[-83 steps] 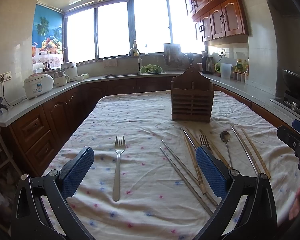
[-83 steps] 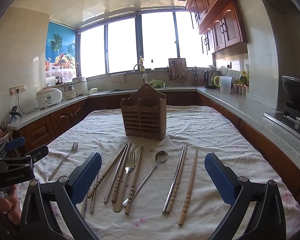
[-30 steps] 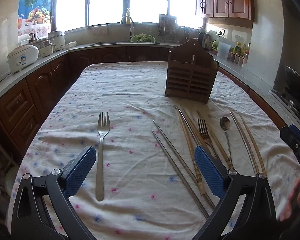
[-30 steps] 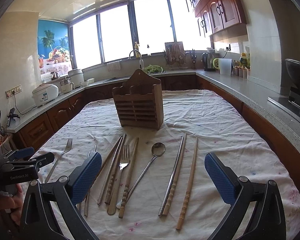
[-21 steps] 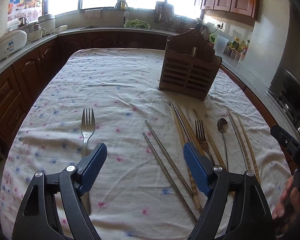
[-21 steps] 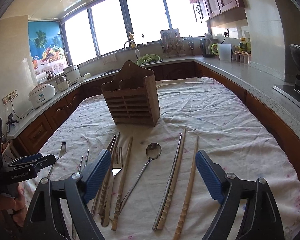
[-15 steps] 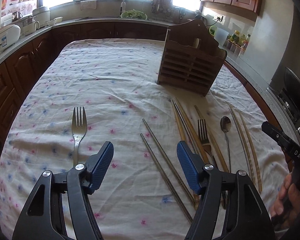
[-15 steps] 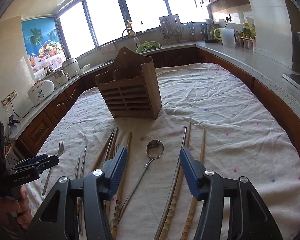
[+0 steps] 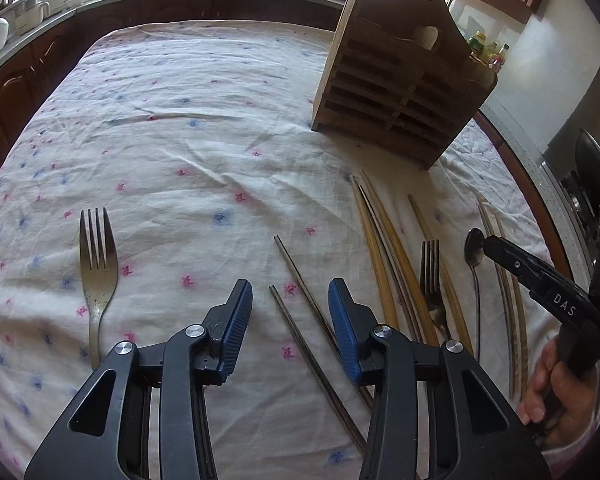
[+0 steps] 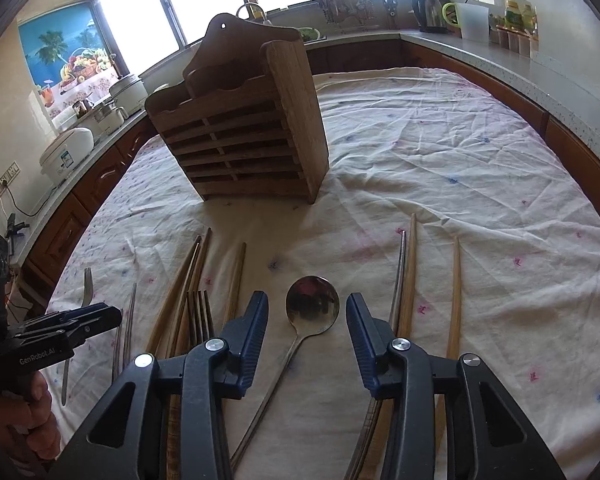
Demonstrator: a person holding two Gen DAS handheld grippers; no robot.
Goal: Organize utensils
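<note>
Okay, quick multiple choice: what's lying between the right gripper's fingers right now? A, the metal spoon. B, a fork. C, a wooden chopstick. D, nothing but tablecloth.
A: in the right wrist view the metal spoon lies on the cloth between the blue pads of the right gripper, whose jaws have just been closing but do not yet press on it.

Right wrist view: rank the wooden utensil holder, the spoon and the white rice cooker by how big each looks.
1. wooden utensil holder, clearly largest.
2. spoon, long though partly hidden behind the claw.
3. white rice cooker, smallest in frame, but it sits far back on the counter, so its true size is unsure.
</note>
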